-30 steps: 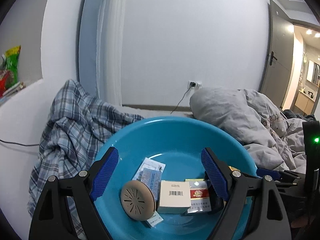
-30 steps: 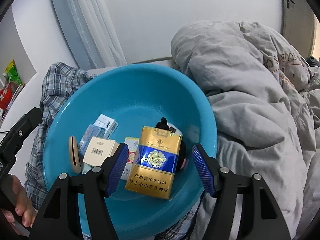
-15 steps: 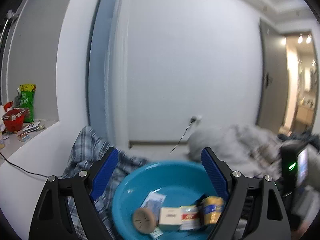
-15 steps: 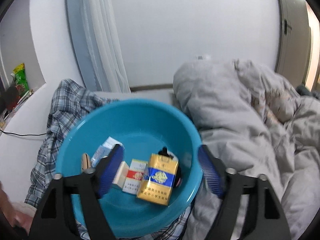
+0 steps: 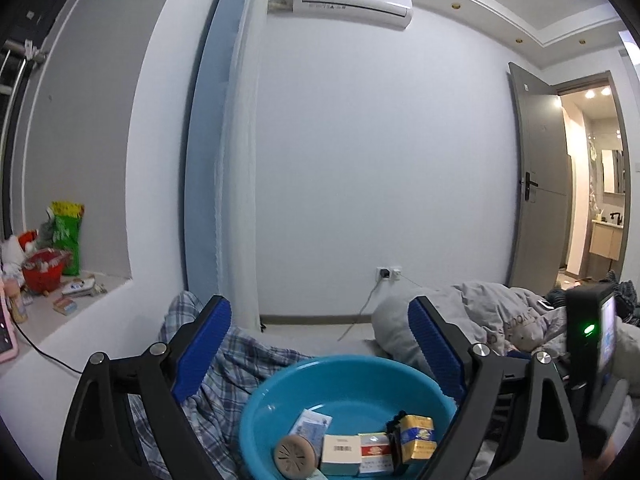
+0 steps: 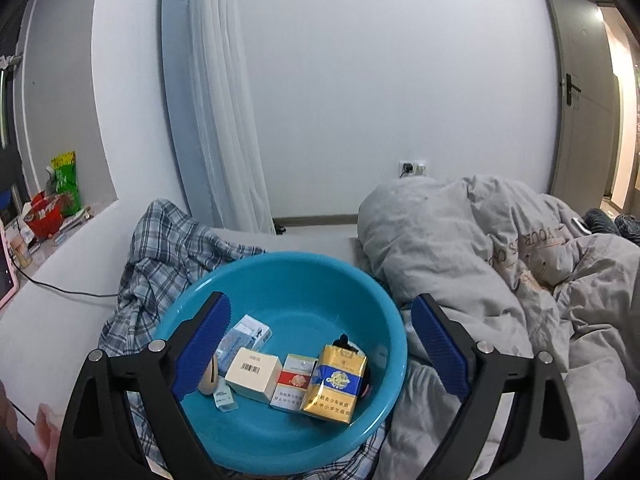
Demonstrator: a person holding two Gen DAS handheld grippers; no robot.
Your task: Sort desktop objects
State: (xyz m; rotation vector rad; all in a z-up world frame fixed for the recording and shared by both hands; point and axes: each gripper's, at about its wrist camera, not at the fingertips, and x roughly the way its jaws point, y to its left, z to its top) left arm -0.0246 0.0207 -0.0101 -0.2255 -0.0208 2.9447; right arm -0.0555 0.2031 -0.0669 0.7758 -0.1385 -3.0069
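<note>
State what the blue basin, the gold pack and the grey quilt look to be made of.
Blue basin: likely plastic, smooth and glossy, one even colour.
Gold pack: printed card, probably film-wrapped; it shows a faint sheen.
Grey quilt: matte woven fabric over padding, puffy and deeply creased.

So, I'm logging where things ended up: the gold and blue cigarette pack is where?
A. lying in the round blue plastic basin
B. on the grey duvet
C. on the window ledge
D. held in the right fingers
A: the gold and blue cigarette pack lies inside the round blue plastic basin beside the red and white pack, with the right gripper open above it.
</note>
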